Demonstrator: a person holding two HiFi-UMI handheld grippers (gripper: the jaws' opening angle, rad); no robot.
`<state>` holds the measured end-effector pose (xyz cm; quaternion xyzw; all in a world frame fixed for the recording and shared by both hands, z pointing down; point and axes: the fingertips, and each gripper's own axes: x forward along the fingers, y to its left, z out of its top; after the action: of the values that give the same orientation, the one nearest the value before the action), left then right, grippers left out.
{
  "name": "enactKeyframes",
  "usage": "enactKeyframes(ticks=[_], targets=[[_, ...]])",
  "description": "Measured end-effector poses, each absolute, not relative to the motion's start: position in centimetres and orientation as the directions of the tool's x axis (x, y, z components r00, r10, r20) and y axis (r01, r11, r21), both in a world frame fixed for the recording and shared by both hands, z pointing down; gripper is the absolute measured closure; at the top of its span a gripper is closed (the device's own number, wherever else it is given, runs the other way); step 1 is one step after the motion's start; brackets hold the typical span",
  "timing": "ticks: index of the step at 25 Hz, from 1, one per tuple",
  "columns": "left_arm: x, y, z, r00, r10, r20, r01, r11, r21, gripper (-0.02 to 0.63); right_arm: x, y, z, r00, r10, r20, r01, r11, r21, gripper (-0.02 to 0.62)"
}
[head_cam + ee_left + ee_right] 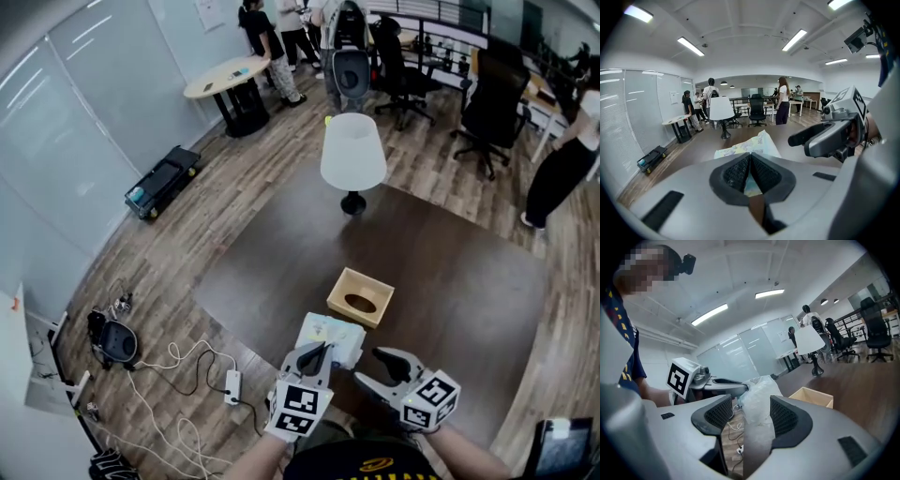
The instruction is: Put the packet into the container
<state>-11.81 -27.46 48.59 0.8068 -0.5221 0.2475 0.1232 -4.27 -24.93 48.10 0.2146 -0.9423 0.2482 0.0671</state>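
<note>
A pale printed plastic packet (332, 337) hangs over the near edge of the dark table (450, 272). My left gripper (319, 354) is shut on its near edge; in the left gripper view the packet (751, 146) rises from between the closed pads. My right gripper (368, 366) stands open just right of it. In the right gripper view the crinkled packet (758, 391) fills most of the gap between the spread jaws, with space on the left side. The container (360, 297), a small wooden box with an oval hole in its top, sits just beyond the packet.
A white-shaded lamp (352, 152) stands at the table's far edge. Cables and a power strip (231, 385) lie on the wood floor to the left. Office chairs (492, 103), a round table (226, 77) and standing people are farther back.
</note>
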Motion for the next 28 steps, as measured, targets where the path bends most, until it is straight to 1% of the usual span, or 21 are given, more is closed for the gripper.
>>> enactKeyframes(ticks=[4,9,15,18,19,20,21,28], targets=[[-11.1,-30.2,49.2,0.335,-0.775,0.536,-0.895,-0.439,-0.075,0.604,-4.3,-26.5,48.3,-0.880,-0.396,0.262,-0.469,0.811,-0.350,0.334],[-9.7,-33.3,50.1,0.383,-0.743,0.549,-0.865,-0.497,-0.069,0.604,-5.3,-28.0,50.0,-0.854,-0.417,0.310,-0.502,0.815,-0.288,0.334],[-8.3,-36.1,50.8,0.460,-0.698,0.549,-0.813,-0.579,-0.055,0.604,-5.4,-31.0,52.6,-0.753,-0.506,0.420,-0.624,0.752,-0.213,0.334],[-7.9,-37.4,50.1,0.487,-0.688,0.539,-0.796,-0.604,-0.052,0.604,-4.9,-32.8,53.0,-0.692,-0.561,0.454,-0.681,0.716,-0.154,0.337],[-7.9,-37.8,49.9,0.492,-0.686,0.536,-0.792,-0.609,-0.053,0.604,-4.7,-33.4,52.9,-0.676,-0.580,0.455,-0.695,0.707,-0.131,0.357],[-7.9,-38.1,49.7,0.496,-0.685,0.533,-0.788,-0.613,-0.054,0.604,-4.6,-33.8,52.7,-0.663,-0.596,0.453,-0.705,0.700,-0.112,0.422],[-7.9,-38.5,49.5,0.501,-0.684,0.531,-0.785,-0.617,-0.055,0.604,-4.5,-34.3,52.4,-0.654,-0.608,0.449,-0.712,0.696,-0.095,0.448],[-7.8,-40.5,48.2,0.526,-0.677,0.514,-0.765,-0.641,-0.062,0.604,-4.6,-36.3,51.5,-0.614,-0.663,0.428,-0.744,0.667,-0.036,0.485]])
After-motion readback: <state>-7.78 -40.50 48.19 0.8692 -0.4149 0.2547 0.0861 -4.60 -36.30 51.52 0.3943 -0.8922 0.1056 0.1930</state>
